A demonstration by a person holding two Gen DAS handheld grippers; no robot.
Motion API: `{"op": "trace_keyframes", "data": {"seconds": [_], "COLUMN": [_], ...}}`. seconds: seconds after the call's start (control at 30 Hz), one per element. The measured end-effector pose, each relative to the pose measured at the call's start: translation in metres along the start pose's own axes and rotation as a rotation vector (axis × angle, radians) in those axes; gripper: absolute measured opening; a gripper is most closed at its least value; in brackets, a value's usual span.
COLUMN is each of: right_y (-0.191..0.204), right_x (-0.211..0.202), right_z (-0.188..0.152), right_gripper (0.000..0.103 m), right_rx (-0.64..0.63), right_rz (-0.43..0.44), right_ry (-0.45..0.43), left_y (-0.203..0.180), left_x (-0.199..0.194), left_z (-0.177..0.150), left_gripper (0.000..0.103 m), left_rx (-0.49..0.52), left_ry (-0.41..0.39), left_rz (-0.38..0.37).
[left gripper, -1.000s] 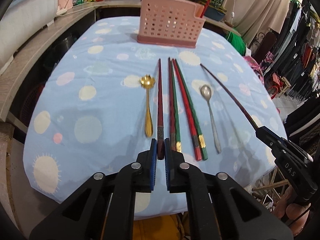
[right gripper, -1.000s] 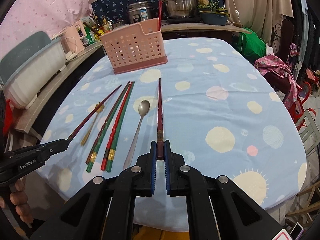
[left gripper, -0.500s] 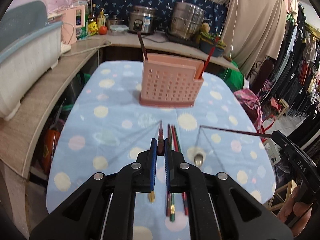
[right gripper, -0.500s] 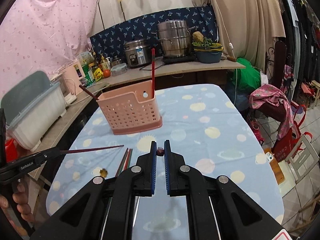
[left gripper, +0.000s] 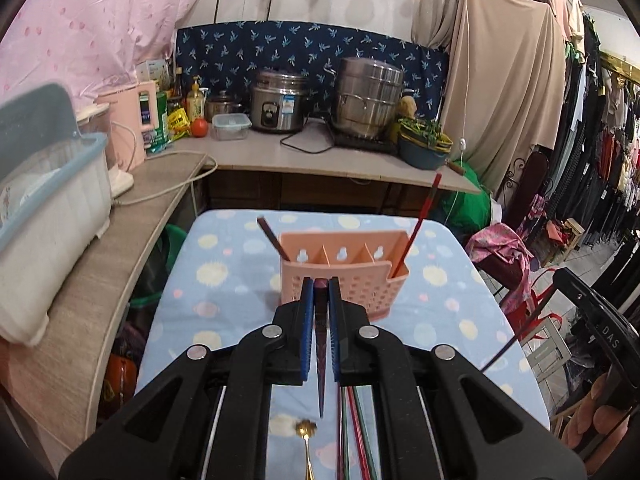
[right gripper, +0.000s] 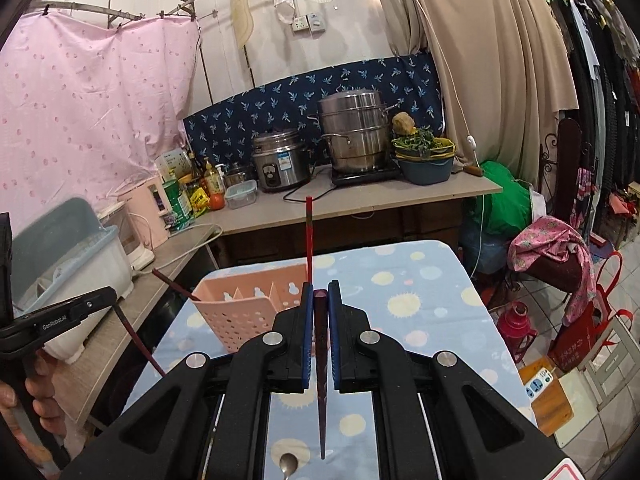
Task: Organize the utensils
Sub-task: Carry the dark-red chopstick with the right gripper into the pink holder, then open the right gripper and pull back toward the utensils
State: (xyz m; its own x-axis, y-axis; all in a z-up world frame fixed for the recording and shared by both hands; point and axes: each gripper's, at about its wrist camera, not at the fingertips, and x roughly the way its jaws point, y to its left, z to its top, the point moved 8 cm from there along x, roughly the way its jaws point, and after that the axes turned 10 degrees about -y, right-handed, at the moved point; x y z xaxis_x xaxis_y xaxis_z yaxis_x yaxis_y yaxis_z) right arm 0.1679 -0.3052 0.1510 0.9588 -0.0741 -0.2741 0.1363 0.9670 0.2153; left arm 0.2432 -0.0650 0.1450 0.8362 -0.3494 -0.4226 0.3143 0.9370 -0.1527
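My left gripper [left gripper: 319,286] is shut on a dark red chopstick [left gripper: 321,376] that hangs tip down above the table. My right gripper [right gripper: 320,290] is shut on another dark red chopstick [right gripper: 321,392], also tip down. The pink perforated utensil holder [left gripper: 344,280] stands on the table just beyond both grippers; it also shows in the right wrist view [right gripper: 244,312]. It holds a red chopstick [left gripper: 416,228] in its right slot and a dark one [left gripper: 272,238] at its left. A gold spoon [left gripper: 306,440], red and green chopsticks [left gripper: 356,432] and a silver spoon [right gripper: 288,464] lie on the cloth below.
The table has a blue cloth with pale dots [left gripper: 224,280]. A wooden counter [left gripper: 280,156] with pots, bottles and a rice cooker runs behind and along the left, with a white and blue dish box [left gripper: 48,216]. Clothes racks and a stool stand at the right.
Both grippers have risen from the table, each lifting its chopstick from flat to hanging tip down, and have come closer to the pink holder.
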Motion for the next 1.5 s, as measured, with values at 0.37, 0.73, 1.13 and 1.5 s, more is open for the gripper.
{"op": "trace_keyframes", "data": {"seconds": [0.37,0.73,1.13,1.5], "right_y": [0.018,0.04,0.036,0.033], "right_x": [0.023,0.082,0.159,0.159], "right_z": [0.088,0.138,0.067,0.047], "right_gripper": [0.007,0.007,0.007,0.024], "right_rx": [0.036,0.002,-0.003,-0.013], "right_rz": [0.063,0.067,0.047,0.039], "right_ry": [-0.13,-0.194,-0.018,0.015], "left_y": [-0.006,0.008,0.024,0.02], "left_x": [-0.008,0.036,0.094,0.103], "left_z": [0.092,0.149,0.108,0.092], "left_gripper": [0.007,0.007,0.007,0.029], "left_rx": [-0.002,0.007,-0.013,-0.019], "left_ry": [-0.157,-0.261,-0.146,-0.117], "left_rz": [-0.02,0.056,0.071,0.081]}}
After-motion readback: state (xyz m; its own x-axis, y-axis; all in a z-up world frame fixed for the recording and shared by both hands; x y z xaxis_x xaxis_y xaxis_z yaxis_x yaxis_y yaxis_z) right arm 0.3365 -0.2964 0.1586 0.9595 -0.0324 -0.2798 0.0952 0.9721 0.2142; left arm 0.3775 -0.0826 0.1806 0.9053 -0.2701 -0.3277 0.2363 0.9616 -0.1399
